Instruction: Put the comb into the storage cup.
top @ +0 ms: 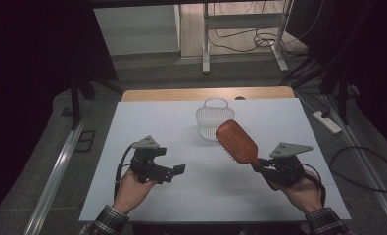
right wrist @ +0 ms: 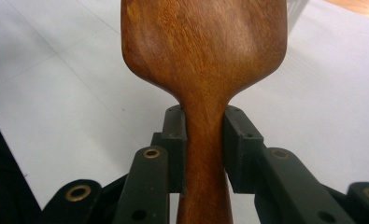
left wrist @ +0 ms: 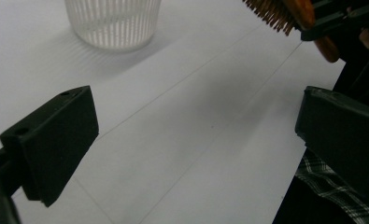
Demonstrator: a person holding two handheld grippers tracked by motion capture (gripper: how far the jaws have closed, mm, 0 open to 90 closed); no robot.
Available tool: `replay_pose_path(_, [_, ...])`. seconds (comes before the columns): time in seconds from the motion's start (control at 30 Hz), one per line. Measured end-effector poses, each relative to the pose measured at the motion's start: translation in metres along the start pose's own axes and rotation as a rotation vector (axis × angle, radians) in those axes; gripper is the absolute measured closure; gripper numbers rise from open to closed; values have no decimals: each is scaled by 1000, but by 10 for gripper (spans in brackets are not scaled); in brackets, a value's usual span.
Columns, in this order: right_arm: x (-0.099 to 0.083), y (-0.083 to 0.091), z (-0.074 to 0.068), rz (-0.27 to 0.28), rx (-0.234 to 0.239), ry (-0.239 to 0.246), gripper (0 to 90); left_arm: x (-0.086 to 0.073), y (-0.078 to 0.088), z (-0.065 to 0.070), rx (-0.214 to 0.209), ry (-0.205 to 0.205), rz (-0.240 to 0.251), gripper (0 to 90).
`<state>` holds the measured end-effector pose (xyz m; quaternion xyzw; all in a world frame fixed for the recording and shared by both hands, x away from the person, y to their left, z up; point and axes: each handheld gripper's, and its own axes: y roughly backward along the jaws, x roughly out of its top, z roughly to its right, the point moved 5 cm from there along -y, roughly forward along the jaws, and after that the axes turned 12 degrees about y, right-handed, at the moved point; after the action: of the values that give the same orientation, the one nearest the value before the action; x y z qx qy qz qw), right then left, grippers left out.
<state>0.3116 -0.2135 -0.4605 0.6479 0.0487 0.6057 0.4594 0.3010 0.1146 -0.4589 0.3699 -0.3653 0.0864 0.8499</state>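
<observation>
One wooden hairbrush (top: pixel 236 142) is held up over the right half of the white tabletop (top: pixel 147 122), its handle squeezed by the right gripper (top: pixel 261 166), while the left gripper (top: pixel 177 170) is wide open, and one white basket (top: pixel 212 118) near the far edge looks empty.

Right gripper (right wrist: pixel 204 140) clamps the handle of a wooden hairbrush (right wrist: pixel 204 60), held above a white table (right wrist: pixel 56 93).

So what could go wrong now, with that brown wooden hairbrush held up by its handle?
The right gripper clamps only the narrow handle of the brown wooden hairbrush, so the heavy head might swivel or slip. The light white slatted plastic basket could tip if the brush bumps its rim.
</observation>
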Motion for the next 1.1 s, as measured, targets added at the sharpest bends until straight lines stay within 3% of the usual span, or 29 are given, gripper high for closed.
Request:
replay_pose_path(0.47, [14, -9, -15, 33, 34, 25, 722, 16, -21, 12, -64, -3, -5, 1])
replay_pose_path(1.1, [25, -22, -28, 60, 41, 54, 722, 30, -35, 18, -98, 9, 28, 1])
